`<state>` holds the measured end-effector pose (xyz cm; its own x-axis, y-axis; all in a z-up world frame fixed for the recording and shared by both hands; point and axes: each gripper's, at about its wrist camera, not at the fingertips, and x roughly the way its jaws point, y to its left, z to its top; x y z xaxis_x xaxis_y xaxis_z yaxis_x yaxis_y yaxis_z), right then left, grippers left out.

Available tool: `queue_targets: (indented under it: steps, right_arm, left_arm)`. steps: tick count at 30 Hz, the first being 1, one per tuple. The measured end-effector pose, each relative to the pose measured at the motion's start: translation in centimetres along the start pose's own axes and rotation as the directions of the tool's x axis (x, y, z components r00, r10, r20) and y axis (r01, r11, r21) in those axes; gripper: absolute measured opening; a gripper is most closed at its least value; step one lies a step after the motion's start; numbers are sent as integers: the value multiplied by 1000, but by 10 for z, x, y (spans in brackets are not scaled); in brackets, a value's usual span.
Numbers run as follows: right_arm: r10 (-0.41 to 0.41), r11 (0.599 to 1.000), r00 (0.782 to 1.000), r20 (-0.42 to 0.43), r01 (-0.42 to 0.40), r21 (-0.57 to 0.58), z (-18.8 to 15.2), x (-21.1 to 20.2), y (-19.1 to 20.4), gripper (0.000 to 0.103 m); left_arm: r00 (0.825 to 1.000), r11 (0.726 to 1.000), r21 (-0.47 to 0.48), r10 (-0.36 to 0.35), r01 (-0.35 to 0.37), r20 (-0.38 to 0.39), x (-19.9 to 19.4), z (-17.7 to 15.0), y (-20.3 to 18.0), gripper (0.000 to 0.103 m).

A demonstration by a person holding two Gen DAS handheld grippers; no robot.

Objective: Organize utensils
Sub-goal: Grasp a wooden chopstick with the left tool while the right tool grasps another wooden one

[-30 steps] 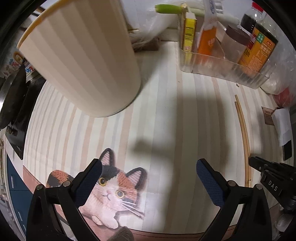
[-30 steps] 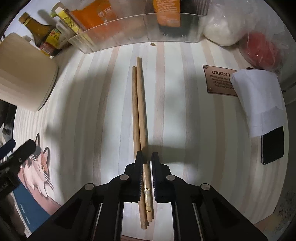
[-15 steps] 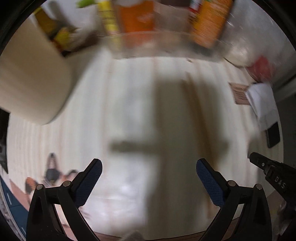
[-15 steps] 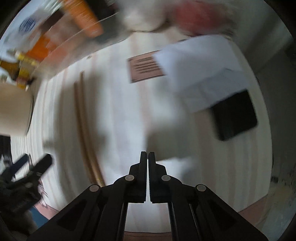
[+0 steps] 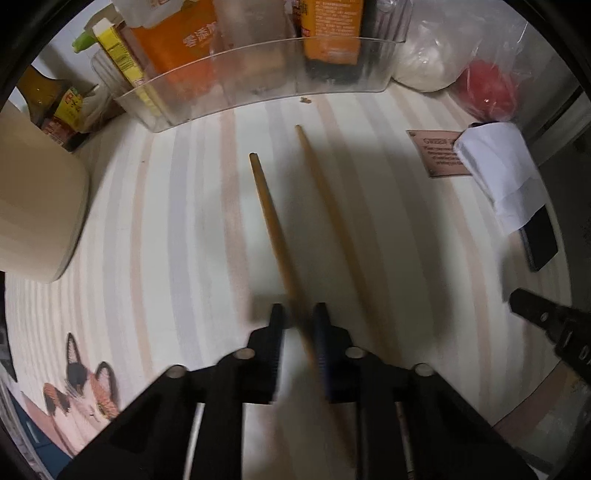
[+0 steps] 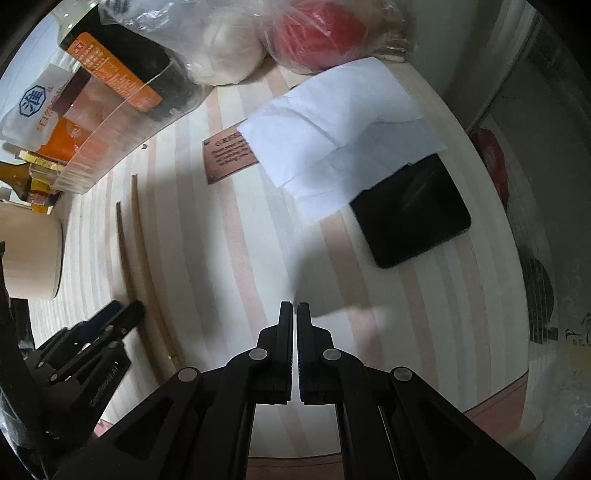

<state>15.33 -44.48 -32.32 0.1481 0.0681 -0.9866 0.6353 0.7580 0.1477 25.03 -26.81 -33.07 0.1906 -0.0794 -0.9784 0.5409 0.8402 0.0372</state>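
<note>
Two wooden chopsticks lie on the striped tablecloth. In the left wrist view my left gripper [image 5: 298,317] is closed around the left chopstick [image 5: 271,218], near its handle end. The other chopstick [image 5: 328,206] lies just to the right, outside the fingers. A cream utensil cup [image 5: 33,206] stands at the left. In the right wrist view my right gripper [image 6: 294,314] is shut and empty over bare cloth. Both chopsticks [image 6: 137,236] and my left gripper [image 6: 118,314] show at its left.
A clear plastic bin [image 5: 258,85] of sauce packs stands at the back. White paper [image 6: 340,133], a black phone [image 6: 410,218] and a brown card [image 6: 229,155] lie right. Bagged white [image 6: 225,55] and red [image 6: 321,33] items sit behind.
My left gripper swung right from the cup to the chopsticks and closed on one. My right gripper let go of the chopsticks, moved right and shut empty.
</note>
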Motion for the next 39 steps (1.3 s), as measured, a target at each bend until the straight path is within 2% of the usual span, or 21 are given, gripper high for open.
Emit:
queue_targets:
  steps: [2,6,11,13,16,18,20,22,25,27,29,31,32,33,34,36,39]
  right_arm:
    - [7,1000,1000,-3,-7,-19,3,1,11,2]
    - [61,994,998,-28,-63,-89,7,8,45,2]
    - [109,970,992,-65,-121,-211,12,19,100,2]
    - [92,960,993,-72,-107,-257,15,25,123,2]
    - [17,942,996,-88,-46,-334,18,39,152,6]
    - [-33,917,998,-50,11,-398,20,41,171,6]
    - [-36,908,997,-70,3,-418,17,43,178,4]
    - [-38,899,991,-129,-23,-438,12,52,188,1]
    - [-53,873,992,-119,-11,-487,-3,53,198,0]
    - [-23,879,985,-173,-62,-472,-10,56,197,0]
    - [-3,880,972,-234,-108,-462,-20,57,194,0]
    - [10,869,973,-231,-123,-480,-28,49,193,1]
    - [8,868,977,-213,-112,-484,-27,44,193,3]
    - [4,872,981,-194,-98,-479,-23,39,193,16]
    - [2,879,984,-178,-87,-469,-18,35,191,40]
    - [-2,899,993,-120,-51,-435,-2,32,193,60]
    - [-54,910,995,-84,15,-415,13,42,191,59]
  left_arm:
    - [1000,1000,-22,-1,0,-4,-1,-3,11,8]
    - [998,996,-72,54,-55,-9,-2,-14,44,8]
    - [994,972,-211,99,-107,-51,-5,-38,100,5]
    - [992,958,-260,106,-120,-64,-6,-47,118,5]
    - [990,936,-325,113,-133,-79,-8,-59,139,5]
    - [990,923,-359,115,-138,-85,-9,-67,148,5]
    - [991,912,-389,107,-132,-85,-11,-74,153,5]
    - [992,907,-404,97,-123,-83,-12,-81,156,5]
    - [993,901,-421,83,-108,-78,-14,-91,161,5]
    - [995,900,-424,70,-96,-76,-19,-113,175,6]
    - [996,895,-440,50,-79,-77,-20,-116,179,5]
    - [996,894,-442,39,-68,-76,-14,-110,196,6]
    - [996,895,-442,34,-65,-76,-11,-103,201,6]
    - [997,895,-442,31,-61,-75,-7,-101,213,8]
    - [997,894,-444,29,-59,-75,-4,-102,223,9]
    - [997,893,-447,21,-53,-75,-1,-103,234,10]
    - [997,898,-437,20,-51,-76,3,-96,236,10]
